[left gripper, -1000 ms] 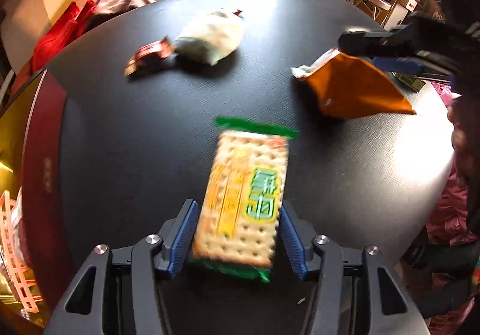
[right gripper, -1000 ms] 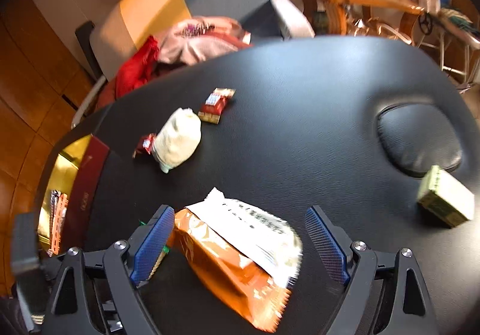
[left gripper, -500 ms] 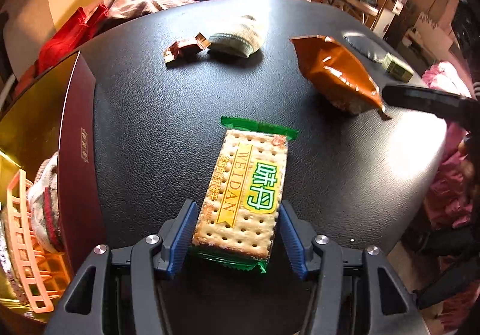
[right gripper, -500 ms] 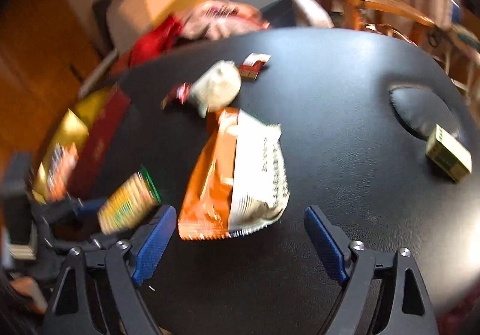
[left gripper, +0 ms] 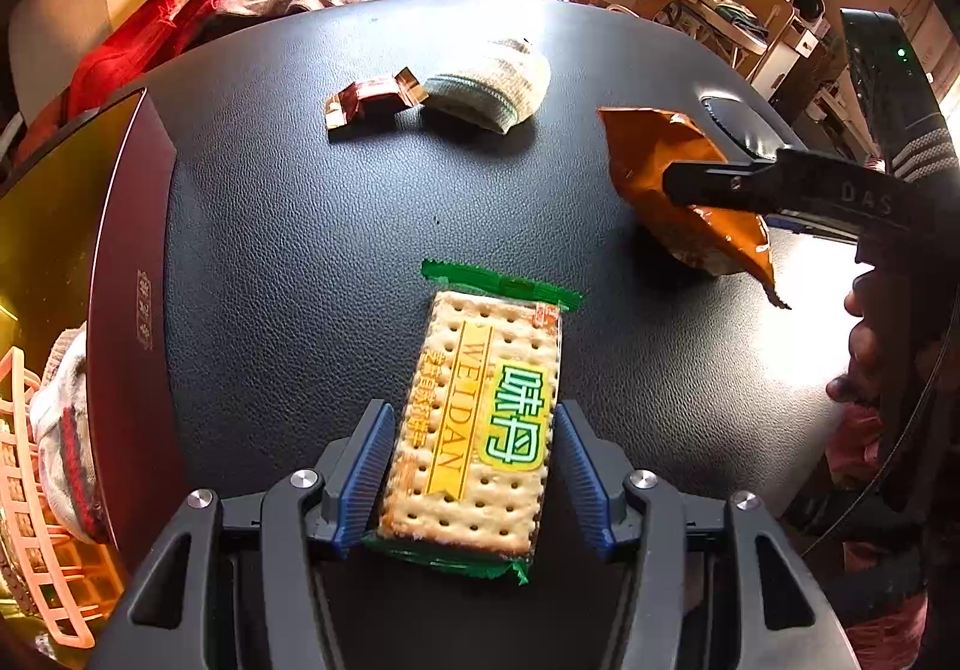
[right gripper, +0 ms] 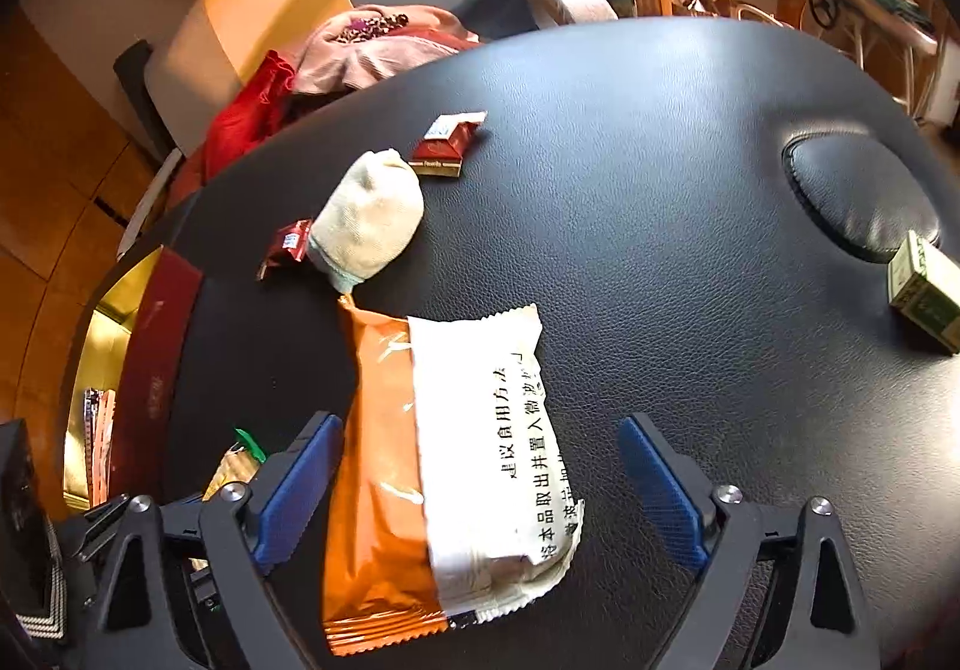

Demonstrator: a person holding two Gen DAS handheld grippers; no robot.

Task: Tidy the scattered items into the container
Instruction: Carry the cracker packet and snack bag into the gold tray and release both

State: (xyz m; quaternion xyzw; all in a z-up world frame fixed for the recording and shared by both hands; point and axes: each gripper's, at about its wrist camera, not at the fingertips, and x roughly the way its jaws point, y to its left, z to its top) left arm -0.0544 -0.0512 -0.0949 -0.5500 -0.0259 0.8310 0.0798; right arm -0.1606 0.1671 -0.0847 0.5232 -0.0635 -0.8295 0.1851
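Left gripper (left gripper: 474, 466): clamped on cracker pack (left gripper: 480, 424), unchanged. Right gripper (right gripper: 480, 490): spread wide, orange packet (right gripper: 384, 460) now lying between fingers again, ungrasped. Container (left gripper: 129, 274) unreached; both deliveries pending.

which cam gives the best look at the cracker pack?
Left wrist. The cracker pack sits whole and sharp, label up, between the left gripper fingers. The right wrist view catches only its green end, mostly hidden behind a blue finger.
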